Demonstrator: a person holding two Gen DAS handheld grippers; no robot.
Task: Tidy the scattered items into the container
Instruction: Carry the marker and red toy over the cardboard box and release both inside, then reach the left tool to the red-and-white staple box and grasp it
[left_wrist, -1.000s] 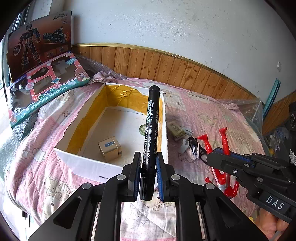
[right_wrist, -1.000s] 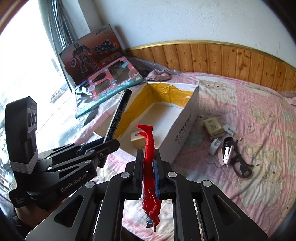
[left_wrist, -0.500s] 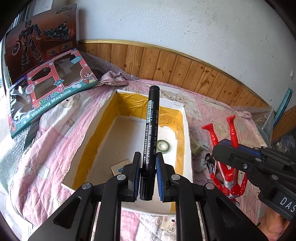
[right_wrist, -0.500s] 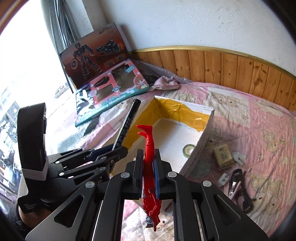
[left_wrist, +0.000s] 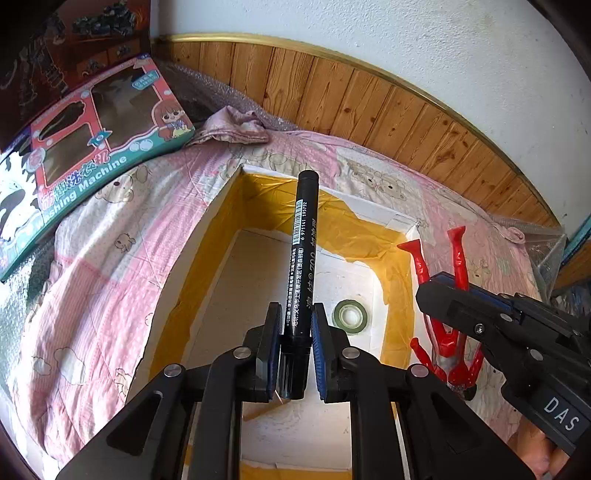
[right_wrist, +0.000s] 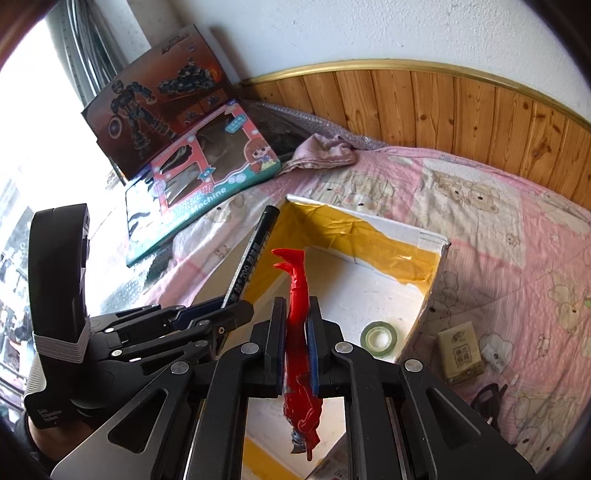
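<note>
Over the bed's box (left_wrist: 221, 206), the left gripper (left_wrist: 294, 325) jaws clamp a marker (left_wrist: 301, 254); the right gripper (right_wrist: 296, 325) jaws pinch a red figure (right_wrist: 295, 291).

The left tongs (left_wrist: 293, 325) hide the marker's (left_wrist: 302, 254) lower end and the box's (left_wrist: 397, 280) near floor. The figure's (right_wrist: 295, 295) head is blurred below the right tongs (right_wrist: 296, 321). The small print on the carton (right_wrist: 460, 350) is unreadable; the black cable (right_wrist: 487, 400) runs behind the tong arm.
</note>
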